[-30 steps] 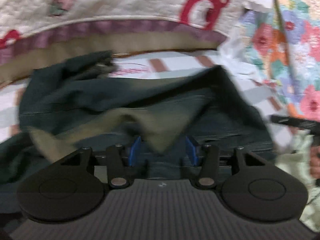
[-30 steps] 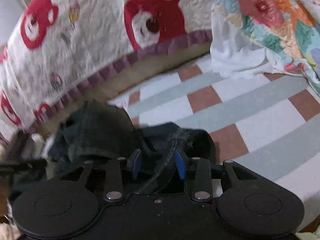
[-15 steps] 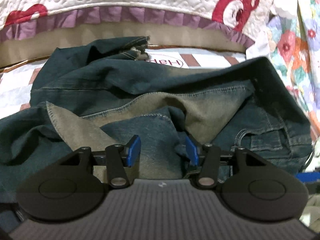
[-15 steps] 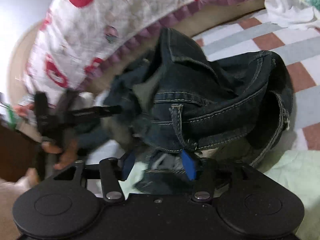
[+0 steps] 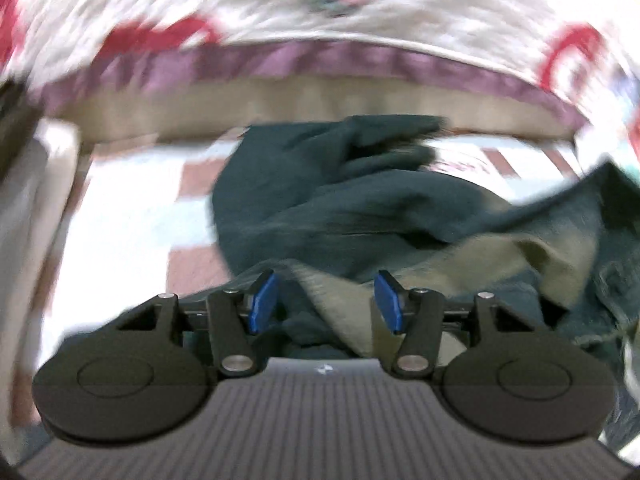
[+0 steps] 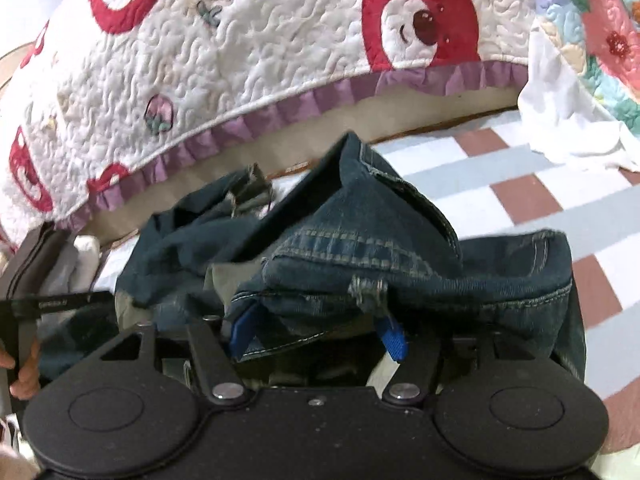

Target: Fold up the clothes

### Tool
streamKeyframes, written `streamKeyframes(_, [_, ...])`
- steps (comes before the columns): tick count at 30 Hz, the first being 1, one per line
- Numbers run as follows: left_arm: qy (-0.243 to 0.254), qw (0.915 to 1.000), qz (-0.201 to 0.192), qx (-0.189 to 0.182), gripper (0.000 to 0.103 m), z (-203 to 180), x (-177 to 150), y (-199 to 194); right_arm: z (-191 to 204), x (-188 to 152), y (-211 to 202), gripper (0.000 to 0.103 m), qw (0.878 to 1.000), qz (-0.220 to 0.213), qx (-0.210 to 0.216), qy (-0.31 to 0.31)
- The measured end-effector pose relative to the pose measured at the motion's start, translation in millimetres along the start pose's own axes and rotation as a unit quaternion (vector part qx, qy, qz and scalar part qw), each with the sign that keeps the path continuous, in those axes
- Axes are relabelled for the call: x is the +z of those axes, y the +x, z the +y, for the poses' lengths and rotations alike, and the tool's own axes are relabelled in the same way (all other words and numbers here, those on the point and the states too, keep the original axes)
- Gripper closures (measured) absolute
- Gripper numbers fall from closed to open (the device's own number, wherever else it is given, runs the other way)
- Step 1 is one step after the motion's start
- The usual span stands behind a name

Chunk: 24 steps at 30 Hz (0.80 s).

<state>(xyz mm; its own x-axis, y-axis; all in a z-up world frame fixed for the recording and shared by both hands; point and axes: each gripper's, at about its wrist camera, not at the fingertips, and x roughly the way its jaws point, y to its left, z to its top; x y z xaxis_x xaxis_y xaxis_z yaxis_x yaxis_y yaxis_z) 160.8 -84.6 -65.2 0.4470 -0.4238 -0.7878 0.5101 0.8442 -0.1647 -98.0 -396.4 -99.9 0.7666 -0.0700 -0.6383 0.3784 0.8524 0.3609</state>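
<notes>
Dark blue jeans [image 6: 360,248] lie crumpled on the checked sheet [image 6: 520,196], with the olive inside [image 5: 532,256] showing. My right gripper [image 6: 318,334] sits low at the waistband. Its jaws are opening, and the denim fold with a belt loop [image 6: 366,292] lies loose between the blue pads [image 6: 242,330]. My left gripper [image 5: 326,302] is at the jeans' near left edge in a blurred view. Its jaws are opening too, with a flap of cloth between the pads [image 5: 265,300] but clear of them. At the left edge of the right wrist view a hand [image 6: 22,376] holds a black tool.
A white quilt [image 6: 260,52] with red bears and a purple frill hangs along the back. A floral quilt [image 6: 608,40] and a white cloth [image 6: 560,120] lie at the far right. Checked sheet shows to the jeans' right and to their left [image 5: 132,216].
Both pairs of jaws stand wider than before. The left view has swung left, so the jeans now lie to its right. The denim bunch has sunk onto the sheet in the right view.
</notes>
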Motion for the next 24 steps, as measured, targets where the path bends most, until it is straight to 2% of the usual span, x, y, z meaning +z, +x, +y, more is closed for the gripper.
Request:
streamKeyframes(2, [-0.049, 0.9985, 0.022, -0.008, 0.050, 17, 0, 7, 1, 1, -5, 0.036, 1.000, -0.016, -0.004, 0.009])
streamKeyframes(5, [-0.068, 0.9962, 0.039, -0.039, 0.050, 22, -6, 13, 6, 4, -9, 0.039, 0.999, -0.041, -0.016, 0.000])
streamKeyframes(6, [-0.065, 0.9963, 0.037, -0.043, 0.050, 20, -8, 13, 8, 6, -11, 0.045, 0.999, -0.046, -0.020, -0.009])
streamKeyframes(7, [-0.063, 0.9964, 0.034, -0.047, 0.050, 18, -9, 13, 10, 9, -12, 0.061, 0.998, -0.049, -0.027, -0.024])
streamKeyframes(9, [-0.064, 0.9956, 0.029, -0.062, 0.050, 15, -8, 11, 17, 18, -16, 0.086, 0.995, -0.053, -0.050, -0.062])
streamKeyframes(12, [-0.069, 0.9935, 0.024, -0.087, 0.050, 15, -10, 7, 24, 38, -24, 0.091, 0.985, -0.069, -0.104, -0.117])
streamKeyframes(15, [-0.081, 0.9906, 0.030, -0.106, 0.050, 16, -11, 5, 25, 80, -49, 0.093, 0.961, -0.125, -0.175, -0.172])
streamKeyframes(18, [-0.125, 0.9748, 0.061, -0.174, 0.050, 18, -14, 6, 6, 133, -67, 0.094, 0.948, -0.165, -0.217, -0.166])
streamKeyframes(19, [-0.130, 0.9710, 0.068, -0.189, 0.050, 15, -16, 7, -5, 149, -60, 0.094, 0.945, -0.159, -0.236, -0.163])
streamKeyframes(21, [-0.122, 0.9695, 0.073, -0.199, 0.049, 7, -21, 7, -39, 177, -34, 0.094, 0.955, -0.109, -0.247, -0.124])
streamKeyframes(23, [-0.098, 0.9755, 0.075, -0.182, 0.049, -4, -27, 10, -75, 187, -9, 0.091, 0.971, -0.040, -0.228, -0.052])
streamKeyframes(24, [-0.086, 0.9784, 0.076, -0.172, 0.049, -9, -29, 11, -84, 180, -4, 0.091, 0.976, -0.024, -0.216, -0.030])
